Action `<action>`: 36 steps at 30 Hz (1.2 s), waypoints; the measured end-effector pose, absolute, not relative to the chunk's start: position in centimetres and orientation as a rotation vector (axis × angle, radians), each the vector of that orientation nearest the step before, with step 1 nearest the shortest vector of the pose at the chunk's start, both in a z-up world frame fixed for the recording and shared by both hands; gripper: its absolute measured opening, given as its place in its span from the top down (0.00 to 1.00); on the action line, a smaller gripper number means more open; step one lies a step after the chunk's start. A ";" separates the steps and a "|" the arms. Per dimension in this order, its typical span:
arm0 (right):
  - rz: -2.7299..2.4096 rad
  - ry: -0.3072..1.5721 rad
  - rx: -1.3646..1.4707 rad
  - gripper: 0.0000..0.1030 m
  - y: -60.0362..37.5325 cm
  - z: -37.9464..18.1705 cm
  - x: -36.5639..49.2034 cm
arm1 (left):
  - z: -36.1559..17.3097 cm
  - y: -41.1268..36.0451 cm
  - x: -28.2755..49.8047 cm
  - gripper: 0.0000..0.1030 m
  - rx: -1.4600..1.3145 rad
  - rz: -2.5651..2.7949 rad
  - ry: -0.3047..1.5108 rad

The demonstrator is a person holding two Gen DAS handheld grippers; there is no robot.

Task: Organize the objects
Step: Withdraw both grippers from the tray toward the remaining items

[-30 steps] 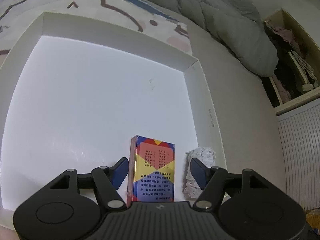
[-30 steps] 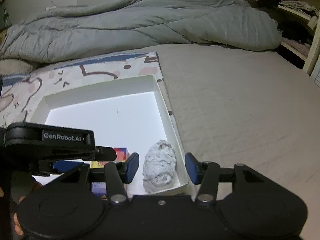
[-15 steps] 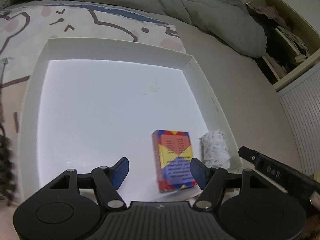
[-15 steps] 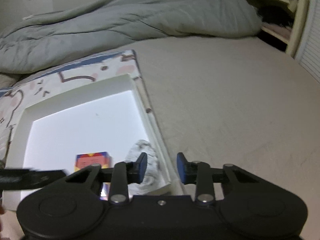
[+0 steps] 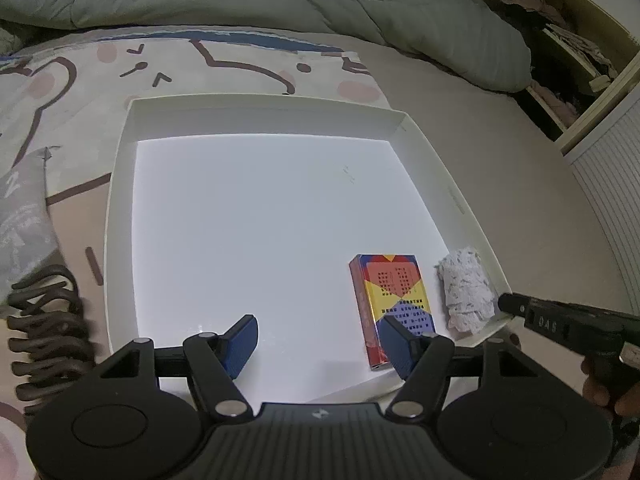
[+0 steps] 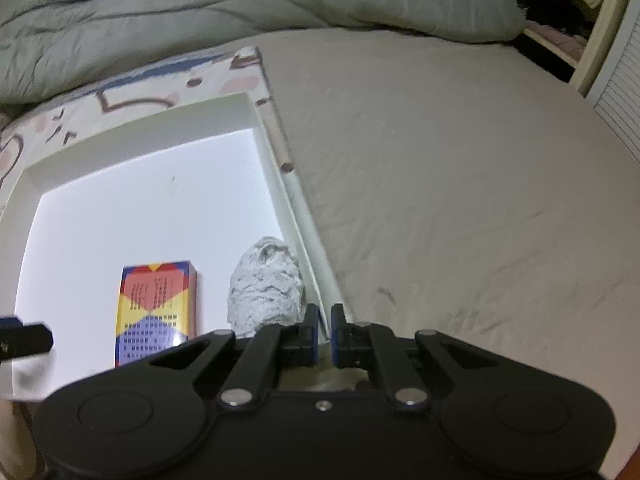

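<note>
Right gripper (image 6: 325,330) is sitting closed on the white tray's (image 6: 280,200) right wall. Left gripper (image 5: 320,340) is hovering open, empty. Card box (image 5: 390,306) and crumpled tissue (image 5: 466,292) are lying near-right in the tray.

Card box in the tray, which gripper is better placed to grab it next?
Left: the left gripper is open beside the card box; the right gripper is shut at the tray rim.

Hovering, jaws apart and empty, left gripper (image 5: 318,344) over white tray (image 5: 120,184) holding colourful box (image 5: 390,304) beside crumpled white wad (image 5: 466,290).
</note>
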State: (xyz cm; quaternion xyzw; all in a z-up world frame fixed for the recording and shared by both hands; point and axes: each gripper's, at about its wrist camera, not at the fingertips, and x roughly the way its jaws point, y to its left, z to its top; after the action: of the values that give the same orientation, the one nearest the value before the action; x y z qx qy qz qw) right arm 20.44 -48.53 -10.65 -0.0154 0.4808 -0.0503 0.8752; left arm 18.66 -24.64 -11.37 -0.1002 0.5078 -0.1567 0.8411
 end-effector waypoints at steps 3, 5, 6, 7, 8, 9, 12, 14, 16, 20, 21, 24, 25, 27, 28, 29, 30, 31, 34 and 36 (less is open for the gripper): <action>-0.084 1.032 -0.047 0.94 -47.8 -10.5 19.9 | -11.2 -24.3 18.4 0.34 -0.200 -0.334 1.074; -0.074 1.052 -0.049 0.94 -47.3 -10.4 19.5 | -11.0 -24.1 18.3 0.34 -0.189 -0.335 1.073; -0.071 1.059 -0.048 0.94 -47.1 -10.4 19.3 | -10.9 -24.0 18.2 0.34 -0.185 -0.334 1.072; -0.068 1.066 -0.053 0.95 -46.9 -10.3 19.1 | -10.9 -23.9 18.1 0.34 -0.181 -0.333 1.070; -0.069 1.068 -0.062 0.95 -46.7 -10.3 19.0 | -10.7 -23.8 18.1 0.34 -0.178 -0.332 1.068; -0.076 1.062 -0.070 0.95 -46.5 -10.2 18.9 | -10.6 -23.6 18.0 0.34 -0.175 -0.329 1.066; -0.114 0.998 -0.096 0.87 -46.1 -9.0 18.5 | -10.1 -23.3 17.8 0.33 -0.159 -0.327 1.062; -0.116 0.940 -0.098 0.79 -45.7 -7.7 17.9 | -9.7 -23.0 17.6 0.29 -0.148 -0.320 1.058; -0.091 0.905 -0.058 0.74 -45.7 -6.6 17.5 | -9.2 -22.7 17.4 0.22 -0.139 -0.314 1.048; -0.058 0.851 -0.035 0.52 -44.9 -4.8 16.1 | -8.0 -21.9 17.0 0.08 -0.115 -0.306 1.019; -0.051 0.845 -0.033 0.49 -44.7 -4.5 15.9 | -7.6 -21.6 16.8 0.06 -0.109 -0.303 1.010; -0.039 0.837 -0.016 0.36 -44.1 -4.0 15.4 | -6.6 -21.2 16.3 0.03 -0.089 -0.301 0.983; -0.033 0.833 -0.013 0.33 -43.9 -3.8 15.3 | -6.4 -21.1 16.1 0.01 -0.084 -0.301 0.975; -0.029 0.819 -0.017 0.23 -43.3 -3.3 14.9 | -5.8 -20.8 15.7 0.00 -0.078 -0.305 0.957; -0.029 0.812 -0.017 0.20 -43.1 -3.0 14.7 | -5.5 -20.7 15.5 0.00 -0.071 -0.307 0.951; -0.029 0.807 -0.015 0.16 -42.9 -2.8 14.4 | -5.4 -20.7 15.3 0.00 -0.063 -0.308 0.946; -0.027 0.803 -0.013 0.12 -42.8 -2.7 14.1 | -5.1 -20.6 15.1 0.00 -0.054 -0.307 0.938; -0.027 0.800 -0.013 0.10 -42.6 -2.5 14.0 | -5.0 -20.5 15.0 0.00 -0.048 -0.305 0.933; -0.036 0.798 -0.017 0.03 -42.1 -2.2 13.6 | -4.5 -20.0 14.6 0.00 -0.038 -0.289 0.921; -0.044 0.795 -0.017 0.00 -41.9 -1.9 13.4 | -4.2 -19.5 14.4 0.00 -0.041 -0.277 0.917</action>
State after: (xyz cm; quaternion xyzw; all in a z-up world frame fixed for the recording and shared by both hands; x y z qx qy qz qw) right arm 13.36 -41.86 -1.90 -0.0083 0.3873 -0.0213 0.9217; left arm 14.41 -19.49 -4.20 -0.0195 0.4410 -0.1334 0.8873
